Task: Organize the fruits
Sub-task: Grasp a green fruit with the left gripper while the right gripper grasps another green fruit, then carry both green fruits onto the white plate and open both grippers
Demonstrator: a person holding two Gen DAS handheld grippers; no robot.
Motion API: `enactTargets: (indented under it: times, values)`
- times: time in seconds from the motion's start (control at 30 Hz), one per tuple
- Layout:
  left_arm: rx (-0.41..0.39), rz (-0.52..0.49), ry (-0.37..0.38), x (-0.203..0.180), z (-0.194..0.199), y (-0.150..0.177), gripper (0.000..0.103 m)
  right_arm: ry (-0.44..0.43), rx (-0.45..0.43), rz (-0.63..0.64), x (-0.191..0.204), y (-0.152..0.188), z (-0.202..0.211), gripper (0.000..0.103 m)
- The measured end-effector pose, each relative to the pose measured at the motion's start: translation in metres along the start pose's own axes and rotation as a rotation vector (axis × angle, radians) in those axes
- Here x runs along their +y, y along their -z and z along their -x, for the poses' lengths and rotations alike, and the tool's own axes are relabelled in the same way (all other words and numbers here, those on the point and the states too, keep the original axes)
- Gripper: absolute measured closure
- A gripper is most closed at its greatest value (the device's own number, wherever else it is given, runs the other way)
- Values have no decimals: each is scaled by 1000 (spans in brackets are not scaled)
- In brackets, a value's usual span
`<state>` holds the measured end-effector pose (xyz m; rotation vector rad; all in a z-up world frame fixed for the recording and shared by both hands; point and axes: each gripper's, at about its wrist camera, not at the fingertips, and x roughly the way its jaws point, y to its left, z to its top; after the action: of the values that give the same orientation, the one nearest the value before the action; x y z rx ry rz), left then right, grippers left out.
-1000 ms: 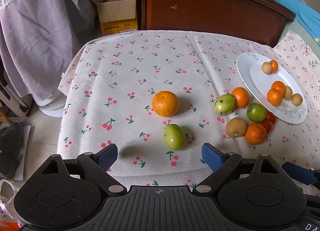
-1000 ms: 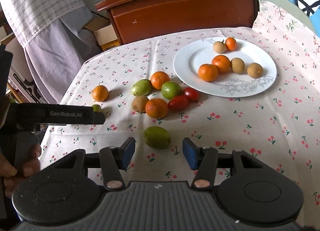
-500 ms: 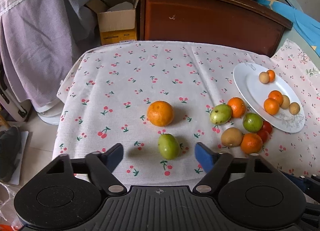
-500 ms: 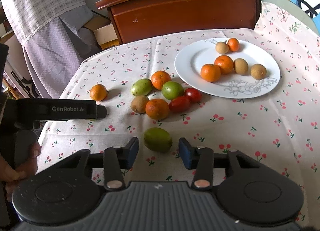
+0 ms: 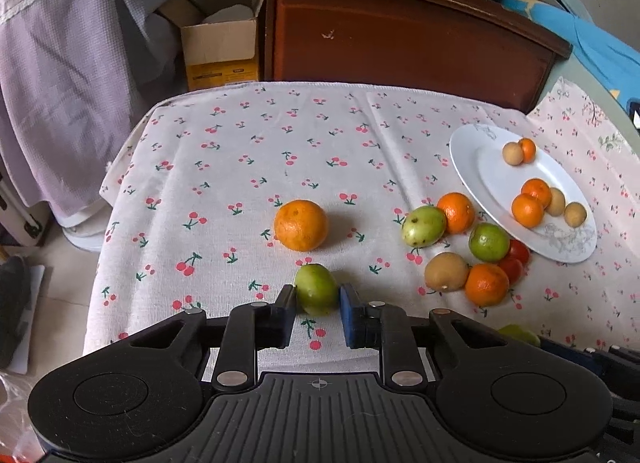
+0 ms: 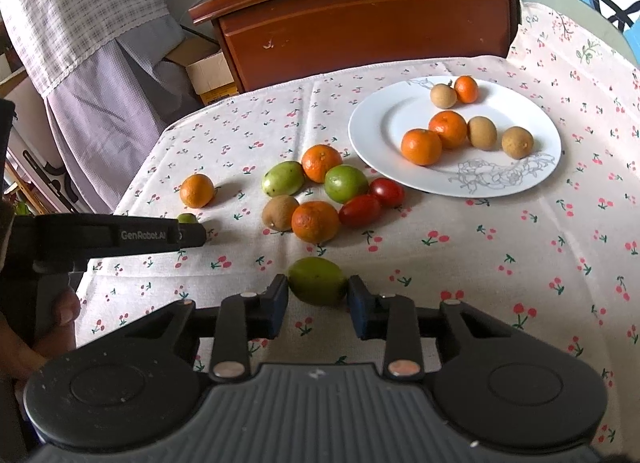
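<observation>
- Left wrist view: left gripper [image 5: 317,300] at lower centre of the frame, jaws just drawn together onto a small green fruit [image 5: 317,288], both blue pads touching its sides.
- Fruit resting on the cherry-print tablecloth [image 5: 240,167], poking out past the fingertips towards frame centre.
- Just above it in the frame, a lone orange [image 5: 301,225], apart from the gripped fruit.
- To the right, a cluster of loose fruit [image 5: 468,247]; beyond it, at the right edge, a white plate [image 5: 472,159] carrying oranges and brown fruits.
- Right wrist view: right gripper [image 6: 318,295] at lower centre, jaws just narrowed around a larger green fruit [image 6: 317,280]; both pads against its ends.
- That fruit also lying on the cloth, below the cluster in the frame and well short of the plate at upper right.
- At left of this frame, the left gripper seen side-on, a hand [image 6: 44,335] wrapped round its grip.
</observation>
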<state>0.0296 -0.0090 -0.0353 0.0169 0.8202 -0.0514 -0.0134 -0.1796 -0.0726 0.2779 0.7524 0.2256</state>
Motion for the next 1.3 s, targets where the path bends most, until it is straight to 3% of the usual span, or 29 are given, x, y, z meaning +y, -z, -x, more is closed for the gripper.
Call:
enactTargets:
  times: [0.93, 1.3]
  values:
    - [-44, -39, 6, -25, 25, -3, 82, 3, -51, -48, -10, -13, 18, 71]
    - [-83, -41, 80, -43, 47, -15, 82, 8, -115, -82, -24, -38, 46, 71]
